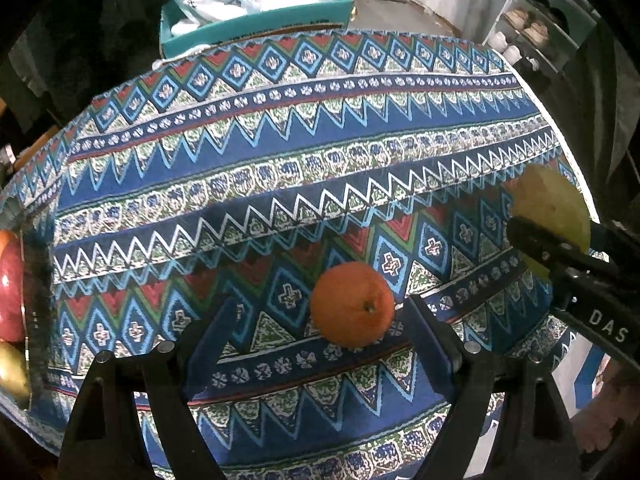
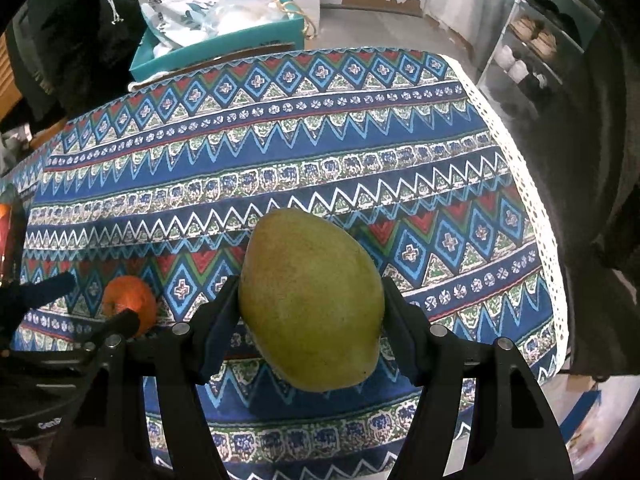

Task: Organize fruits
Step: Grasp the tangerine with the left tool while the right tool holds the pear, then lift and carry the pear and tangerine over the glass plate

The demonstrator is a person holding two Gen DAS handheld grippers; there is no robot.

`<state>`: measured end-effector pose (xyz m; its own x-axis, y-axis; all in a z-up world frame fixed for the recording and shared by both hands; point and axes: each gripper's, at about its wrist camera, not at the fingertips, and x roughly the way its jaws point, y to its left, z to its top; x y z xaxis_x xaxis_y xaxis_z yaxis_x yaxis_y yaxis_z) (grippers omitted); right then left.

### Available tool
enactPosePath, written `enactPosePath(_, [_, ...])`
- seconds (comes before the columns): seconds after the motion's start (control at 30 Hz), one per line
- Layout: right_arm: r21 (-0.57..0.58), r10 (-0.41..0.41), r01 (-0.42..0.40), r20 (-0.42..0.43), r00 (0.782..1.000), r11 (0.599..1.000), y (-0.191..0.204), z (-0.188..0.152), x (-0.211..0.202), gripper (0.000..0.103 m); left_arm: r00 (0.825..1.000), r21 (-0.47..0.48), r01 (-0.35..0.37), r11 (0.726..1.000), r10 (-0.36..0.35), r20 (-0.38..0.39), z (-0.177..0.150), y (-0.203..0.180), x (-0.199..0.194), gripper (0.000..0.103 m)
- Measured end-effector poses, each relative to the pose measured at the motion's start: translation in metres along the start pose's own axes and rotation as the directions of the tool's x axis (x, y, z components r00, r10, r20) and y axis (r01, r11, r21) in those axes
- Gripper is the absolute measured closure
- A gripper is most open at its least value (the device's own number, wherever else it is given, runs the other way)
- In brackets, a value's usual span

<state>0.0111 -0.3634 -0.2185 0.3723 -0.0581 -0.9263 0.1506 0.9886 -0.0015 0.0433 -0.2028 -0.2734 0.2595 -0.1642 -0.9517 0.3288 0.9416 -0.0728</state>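
Read "DAS" in white capitals on the black body of the right gripper (image 2: 311, 304) where it crossed the right edge of the left wrist view. Made out only a cut-off "Gen" on the left gripper (image 1: 322, 310) low at the left of the right wrist view. Noticed dark printed characters on a white bag (image 2: 172, 0), too small to read. Found the right gripper clamped on a green mango (image 2: 312, 300), pads pressed against both its sides, above the patterned tablecloth (image 1: 280, 152). Found the left gripper spread wide over the cloth, with an orange (image 1: 352, 304) lying between its fingers, nearer the right one and touched by neither pad. Saw only in the left wrist view a red apple (image 1: 10, 280) and a yellowish fruit (image 1: 12, 372) at the far left edge, behind a dark fuzzy rim (image 1: 38, 300). Caught just a red and orange sliver there from the right wrist view. Saw that view partly block the orange with a finger of the left gripper. Saw in the left wrist view the mango half hidden behind one black finger. Noted beyond the table a teal box (image 1: 256, 26) holding the bag, and a shelf (image 2: 532, 36) at the right with shoes and white cups.
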Motion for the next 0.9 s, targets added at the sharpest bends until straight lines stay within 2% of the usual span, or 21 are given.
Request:
enactPosePath(0.1, [0.0,0.002,-0.002,-0.003,1.0,1.0,0.001,0.0,0.002,0.035,1.0,-0.008,0.012,1.0,-0.012,-0.014,-0.002,0.001,0.008,0.021])
enactPosePath(0.2, [-0.003,0.008,-0.008,-0.004,1.0,1.0,0.002,0.0,0.003,0.035,0.997,-0.03,0.075,0.997,-0.076,-0.015,-0.003,0.002,0.011,0.037])
enactPosePath(0.3, [-0.007,0.011,-0.011,-0.003,1.0,1.0,0.004,0.001,0.003,0.035,0.995,-0.003,0.101,0.995,-0.101,-0.004,-0.005,-0.003,0.009,0.054])
enactPosePath(0.33, [-0.008,0.013,-0.013,-0.003,1.0,1.0,0.005,0.001,0.004,0.035,0.995,0.007,0.102,0.995,-0.102,-0.003,-0.005,-0.005,0.008,0.056])
enactPosePath(0.43, [-0.012,0.016,-0.016,0.0,1.0,1.0,0.006,0.0,0.003,0.035,0.997,0.036,0.08,0.996,-0.08,0.001,-0.004,-0.012,0.007,0.056])
enactPosePath(0.6, [-0.015,0.019,-0.018,0.015,1.0,1.0,0.008,0.0,-0.001,0.035,0.997,0.03,0.079,0.996,-0.079,0.01,0.001,-0.009,0.004,0.057])
enactPosePath(0.9, [-0.026,0.026,-0.024,0.09,0.996,0.999,0.013,0.009,-0.025,0.035,0.994,0.002,0.027,1.0,-0.027,0.105,0.006,0.014,-0.032,0.057])
